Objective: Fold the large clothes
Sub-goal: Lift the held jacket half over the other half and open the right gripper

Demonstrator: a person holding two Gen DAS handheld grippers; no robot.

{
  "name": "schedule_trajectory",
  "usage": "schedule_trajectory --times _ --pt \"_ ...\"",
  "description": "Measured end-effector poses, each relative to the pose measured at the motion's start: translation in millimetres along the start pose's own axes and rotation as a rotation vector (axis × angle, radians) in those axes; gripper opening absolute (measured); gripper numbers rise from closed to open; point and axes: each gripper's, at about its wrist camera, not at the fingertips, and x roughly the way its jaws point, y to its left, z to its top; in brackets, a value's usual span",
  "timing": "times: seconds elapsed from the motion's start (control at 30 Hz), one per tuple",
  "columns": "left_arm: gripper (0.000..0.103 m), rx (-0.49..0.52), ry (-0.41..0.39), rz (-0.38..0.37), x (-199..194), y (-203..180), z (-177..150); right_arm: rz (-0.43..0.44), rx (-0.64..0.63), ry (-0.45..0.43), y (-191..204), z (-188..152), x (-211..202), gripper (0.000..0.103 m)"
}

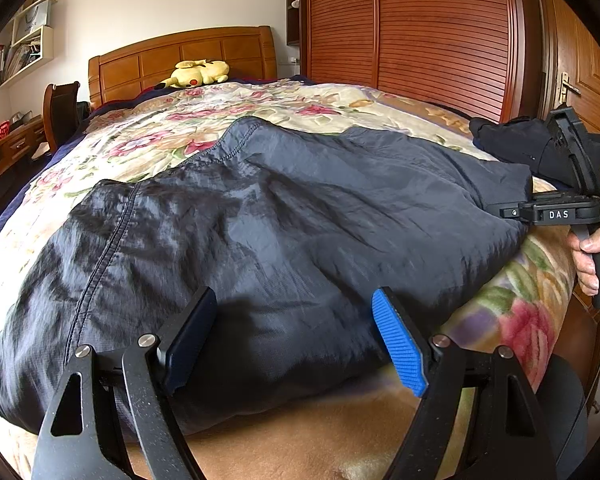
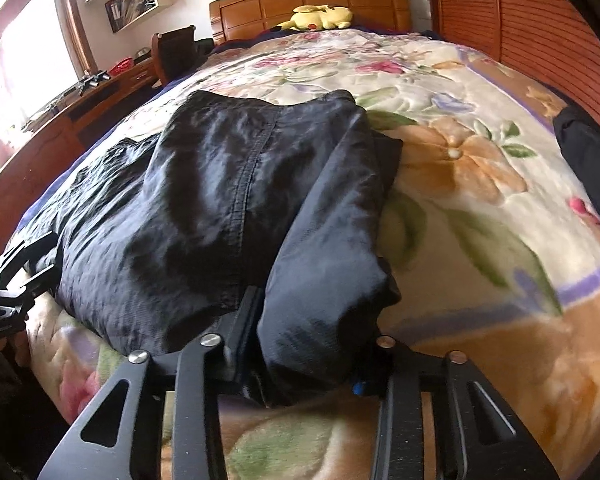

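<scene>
We see the dark garment spread on the bed's floral blanket, partly folded. Our left gripper hovers over its near edge, fingers spread wide, gripping nothing. Our right gripper has its fingers clenched on a bunched fold at the garment's near right edge.

A home bedroom is showing: a bed under a floral blanket, wooden headboard, plush toy lying at its head edge, slatted wardrobe.
</scene>
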Motion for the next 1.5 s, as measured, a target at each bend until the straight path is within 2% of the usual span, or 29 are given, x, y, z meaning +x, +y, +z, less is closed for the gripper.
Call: schedule_trajectory --times 0.1,0.2,0.3,0.47,0.67,0.83,1.23,1.37,1.5 --pt "0.081 0.0 0.001 0.0 -0.4 0.8 -0.5 -0.006 -0.012 -0.03 3.2 3.5 -6.5 0.024" --pt "0.081 0.003 0.005 0.002 0.2 1.6 -1.5 0.002 -0.014 -0.1 4.7 8.7 -23.2 0.021" --pt "0.081 0.005 0.009 0.003 1.6 2.5 -1.7 0.009 -0.021 -0.157 9.4 14.8 -35.9 0.02" --pt "0.081 0.001 0.007 0.007 0.0 2.9 -1.8 -0.003 -0.052 -0.193 18.8 20.5 -42.3 0.018" --pt "0.081 -0.039 -0.016 -0.025 -20.7 16.9 2.5 0.01 -0.125 -0.271 46.2 39.8 -57.5 0.017" --pt "0.081 -0.077 -0.069 0.022 -57.4 51.8 4.5 0.03 -0.238 -0.319 93.2 60.1 -60.8 0.016" --pt "0.081 -0.142 -0.105 0.207 -141.3 122.7 -26.0 0.231 -0.45 -0.384 228.6 86.9 -47.7 0.013" --pt "0.081 -0.19 -0.104 0.251 -157.9 144.1 -40.9 0.294 -0.523 -0.364 272.8 85.3 -38.8 0.013" --pt "0.081 -0.217 -0.101 0.282 -166.2 155.9 -55.2 0.339 -0.562 -0.3 305.7 80.8 -15.8 0.013"
